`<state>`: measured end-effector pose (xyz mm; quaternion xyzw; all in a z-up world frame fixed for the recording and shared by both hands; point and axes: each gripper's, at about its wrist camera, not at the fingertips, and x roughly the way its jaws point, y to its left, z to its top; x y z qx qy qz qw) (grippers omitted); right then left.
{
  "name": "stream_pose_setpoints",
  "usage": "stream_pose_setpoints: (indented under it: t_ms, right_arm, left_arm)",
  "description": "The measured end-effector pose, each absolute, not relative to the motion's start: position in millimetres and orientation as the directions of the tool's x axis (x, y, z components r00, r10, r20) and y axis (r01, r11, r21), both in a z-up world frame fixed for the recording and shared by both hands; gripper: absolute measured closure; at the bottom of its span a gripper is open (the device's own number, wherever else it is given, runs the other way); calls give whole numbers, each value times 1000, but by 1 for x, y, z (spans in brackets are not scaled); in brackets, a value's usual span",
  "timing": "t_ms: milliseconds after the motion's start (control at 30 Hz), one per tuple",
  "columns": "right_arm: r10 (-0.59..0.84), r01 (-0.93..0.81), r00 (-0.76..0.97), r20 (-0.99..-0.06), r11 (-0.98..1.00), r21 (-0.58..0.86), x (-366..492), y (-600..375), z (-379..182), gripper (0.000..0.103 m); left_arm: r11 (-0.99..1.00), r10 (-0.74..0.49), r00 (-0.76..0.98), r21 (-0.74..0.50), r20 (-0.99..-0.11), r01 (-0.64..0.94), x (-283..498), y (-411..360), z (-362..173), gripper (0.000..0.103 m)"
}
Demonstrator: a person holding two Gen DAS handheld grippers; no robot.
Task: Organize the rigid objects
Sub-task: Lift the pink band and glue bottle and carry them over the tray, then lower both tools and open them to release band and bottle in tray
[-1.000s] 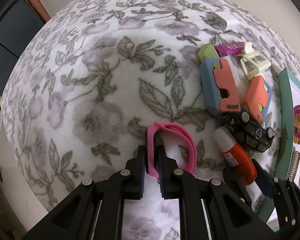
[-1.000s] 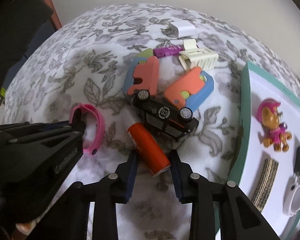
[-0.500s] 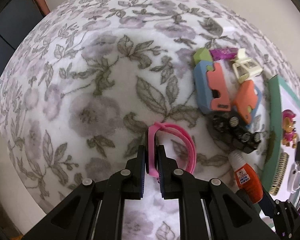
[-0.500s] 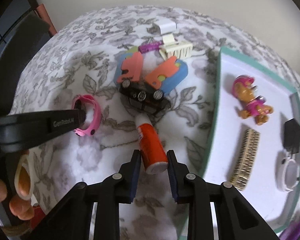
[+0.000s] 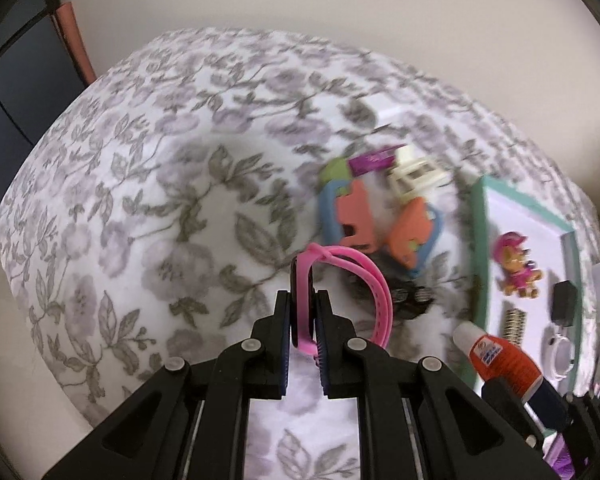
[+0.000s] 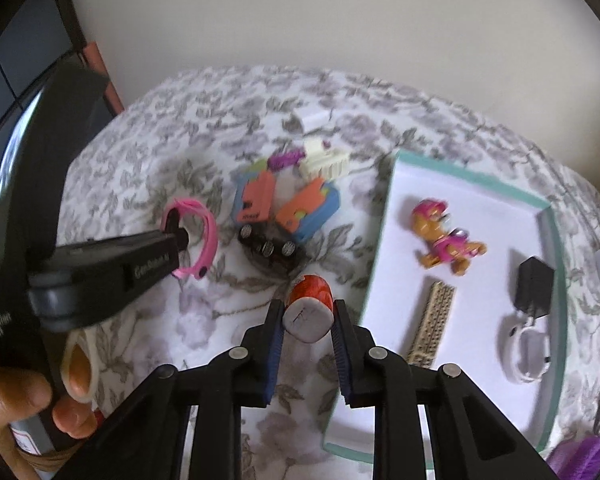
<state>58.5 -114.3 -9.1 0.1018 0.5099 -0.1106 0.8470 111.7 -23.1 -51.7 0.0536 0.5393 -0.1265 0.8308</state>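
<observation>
Above the floral-covered table (image 5: 148,208), the left claw (image 5: 303,320) clamps a pink wristband (image 5: 340,280); the right claw (image 6: 306,328), lettered "GenRobot.AI" on its mate, grips an orange glue bottle (image 6: 310,308) beside the teal-rimmed tray (image 6: 384,216), label unreadable.

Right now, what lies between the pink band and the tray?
In the right wrist view, the black toy car and foam puzzle pieces lie between pink band and tray.

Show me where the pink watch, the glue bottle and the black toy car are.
pink watch (image 5: 374,292), left wrist view, on its strap.
glue bottle (image 6: 307,320), right wrist view, on its grey base.
black toy car (image 6: 269,246), right wrist view, on its underside.
</observation>
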Motion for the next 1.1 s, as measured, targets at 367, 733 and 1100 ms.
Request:
stream_pose_setpoints:
  t_ms: [367,733,1100]
  right_arm:
    - [-195,439,452,-871,898,26,26,-181,10,78]
    - [-218,543,408,-886,838,44,0,-228,-1,78]
    - [-158,573,333,-930,817,66,-3,-243,-40,78]
  left_arm:
    - [898,-264,407,-68,-875,436,80,-80,-34,91]
    - [805,-305,351,-43,-885,592,37,-136,-46,91]
    - [744,-252,329,35,-910,667,21,-168,-77,91]
